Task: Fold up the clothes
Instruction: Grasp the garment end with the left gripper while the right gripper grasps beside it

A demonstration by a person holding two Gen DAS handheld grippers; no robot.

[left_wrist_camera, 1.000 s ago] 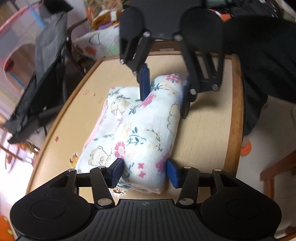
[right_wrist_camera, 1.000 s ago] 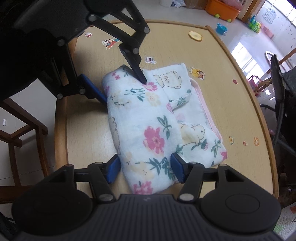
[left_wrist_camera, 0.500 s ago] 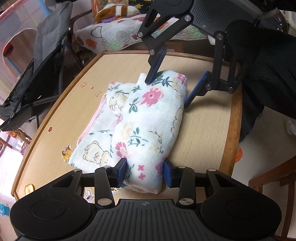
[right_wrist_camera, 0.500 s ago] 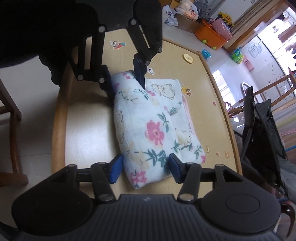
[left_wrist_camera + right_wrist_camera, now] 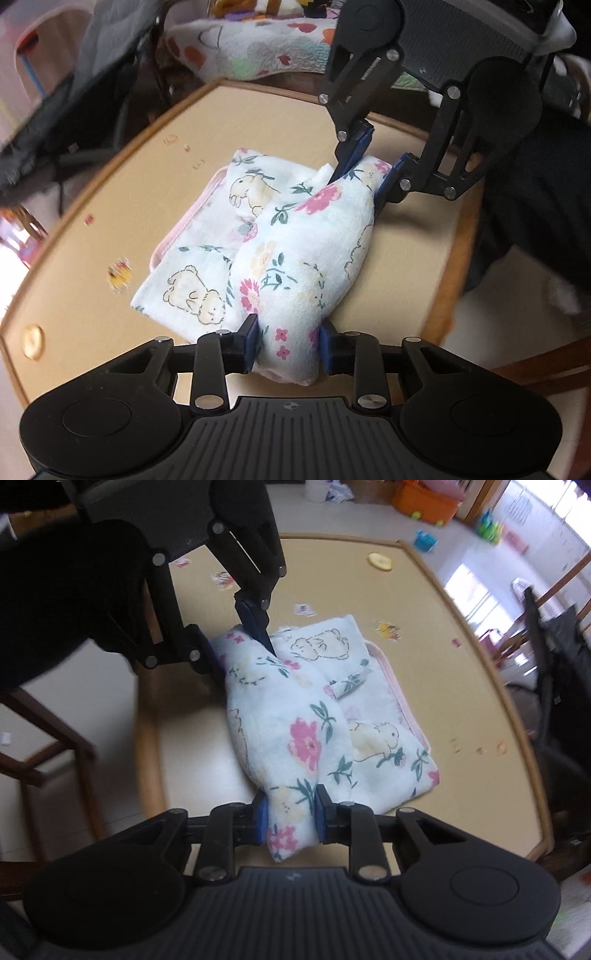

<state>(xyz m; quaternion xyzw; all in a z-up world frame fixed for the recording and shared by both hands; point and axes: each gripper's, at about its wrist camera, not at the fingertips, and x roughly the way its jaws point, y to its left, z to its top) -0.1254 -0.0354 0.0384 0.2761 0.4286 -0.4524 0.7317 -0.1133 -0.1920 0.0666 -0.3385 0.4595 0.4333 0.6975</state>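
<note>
Both views are taken from the wrists, close up, tilted steeply down from opposite ends of the folded floral cloth (image 5: 295, 266) (image 5: 295, 734). Cloth and wooden table (image 5: 258, 125) (image 5: 424, 635) are shared; each opposing gripper is seen.

Soft, fuzzy printed cloth (image 5: 303, 258); smooth matt wood table (image 5: 155, 177); matt black plastic left gripper (image 5: 288, 341)

Soft daylight, fisheye edges blurred, slight motion smear.

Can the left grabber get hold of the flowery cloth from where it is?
Yes, it looks so: the left gripper has just closed its jaws on one end of the flowery cloth, with nothing in between.
</note>
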